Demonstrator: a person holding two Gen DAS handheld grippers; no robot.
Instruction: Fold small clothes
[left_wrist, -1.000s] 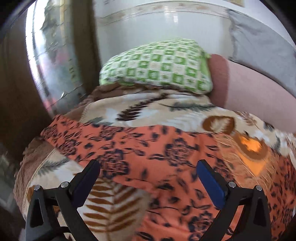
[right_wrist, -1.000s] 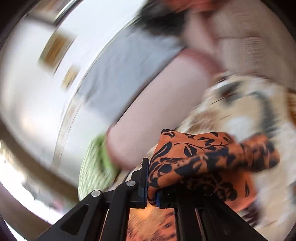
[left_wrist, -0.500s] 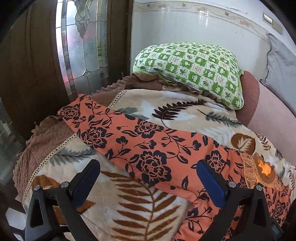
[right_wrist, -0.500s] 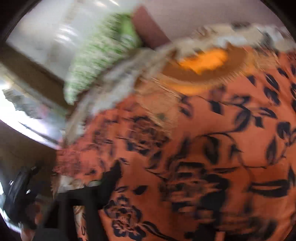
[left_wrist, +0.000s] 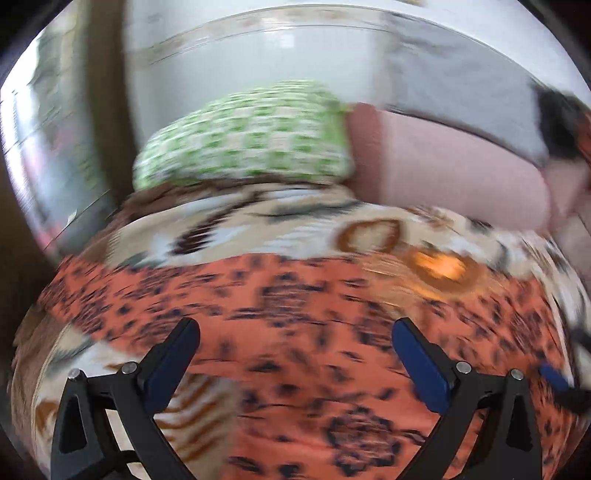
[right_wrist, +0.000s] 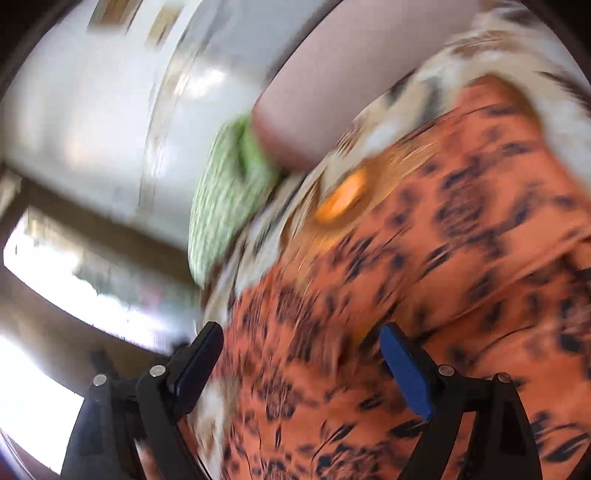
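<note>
The orange flowered garment (left_wrist: 295, 332) lies spread on the bed's leaf-print blanket (left_wrist: 258, 225), its long axis running left to right across the left view, below the green pillow (left_wrist: 243, 147). Both frames are blurred, so a hurried pinch could catch the blanket too. Left tongs (left_wrist: 295, 347) and right tongs (right_wrist: 301, 350) stand wide apart, holding nothing.

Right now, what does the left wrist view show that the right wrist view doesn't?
Only left wrist: the grey cushion on the pink sofa back, and a dark blurred shape at the right edge.
Only right wrist: the bright window at left.
Both: the orange floral garment spread on the leaf-print blanket, the green checked pillow, and open hand-held gripper jaws gripping nothing.
</note>
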